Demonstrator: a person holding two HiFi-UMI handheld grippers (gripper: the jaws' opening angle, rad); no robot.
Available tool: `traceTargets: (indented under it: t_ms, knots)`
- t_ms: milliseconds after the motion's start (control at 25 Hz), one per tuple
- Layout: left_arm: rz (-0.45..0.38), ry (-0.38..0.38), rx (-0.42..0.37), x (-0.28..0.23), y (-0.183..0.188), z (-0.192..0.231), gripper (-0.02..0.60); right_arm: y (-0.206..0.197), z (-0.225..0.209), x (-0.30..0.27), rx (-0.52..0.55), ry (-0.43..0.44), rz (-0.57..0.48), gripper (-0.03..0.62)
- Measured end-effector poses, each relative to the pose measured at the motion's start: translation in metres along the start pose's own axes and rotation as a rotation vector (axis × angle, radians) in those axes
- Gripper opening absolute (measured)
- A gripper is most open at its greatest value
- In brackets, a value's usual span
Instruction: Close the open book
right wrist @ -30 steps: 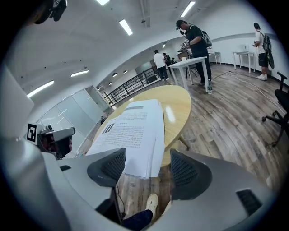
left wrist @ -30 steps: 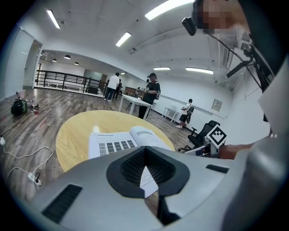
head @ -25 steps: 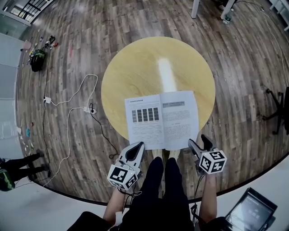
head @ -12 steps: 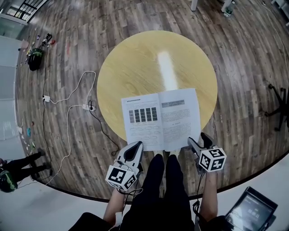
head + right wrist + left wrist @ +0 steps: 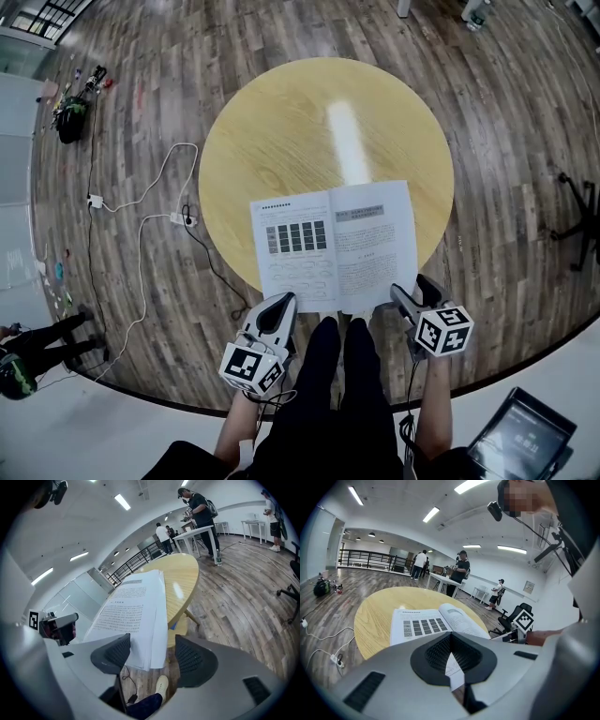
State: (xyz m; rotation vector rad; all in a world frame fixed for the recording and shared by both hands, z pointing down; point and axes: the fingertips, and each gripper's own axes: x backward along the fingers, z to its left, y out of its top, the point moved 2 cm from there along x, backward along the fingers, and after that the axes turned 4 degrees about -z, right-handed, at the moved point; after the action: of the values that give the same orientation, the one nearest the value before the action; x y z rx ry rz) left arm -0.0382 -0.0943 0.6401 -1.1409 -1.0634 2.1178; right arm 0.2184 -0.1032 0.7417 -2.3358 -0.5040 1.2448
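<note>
Book [image 5: 333, 246] lies open on table [image 5: 281, 122], near edge overhanging; head view has left gripper [image 5: 284, 302] off its near-left corner, right gripper [image 5: 410, 289] at near-right. Left gripper view: jaws pressed together, empty. Right gripper view: jaws spread round the page corner, unpinched, so a shallow bite could crease sheets or drag book off.

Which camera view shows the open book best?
The head view: the whole book lies open on the table, both pages showing. The left gripper view shows mostly the left page, low-angle, partly behind the left gripper. The right gripper view shows only the right page, foreshortened.
</note>
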Motion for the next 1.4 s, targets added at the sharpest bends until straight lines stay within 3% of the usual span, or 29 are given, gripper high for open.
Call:
traceTargets:
  t_ms: [360,520,760,1400]
  knots:
    - [-0.009,0.008,-0.002,0.005,0.003,0.002,-0.002,0.004,0.008,0.003,0.071,-0.028,0.02,0.246]
    - [-0.018,0.01,0.001,0.007,0.006,0.004,-0.002,0.008,0.005,0.009,0.074,-0.062,0.0,0.153]
    - [-0.029,0.007,-0.003,0.011,0.009,0.002,-0.002,0.012,0.008,0.017,0.092,-0.075,-0.013,0.072]
    - [-0.078,0.007,-0.019,0.026,0.02,-0.004,-0.002,0.028,0.022,0.037,0.109,-0.073,-0.086,0.043]
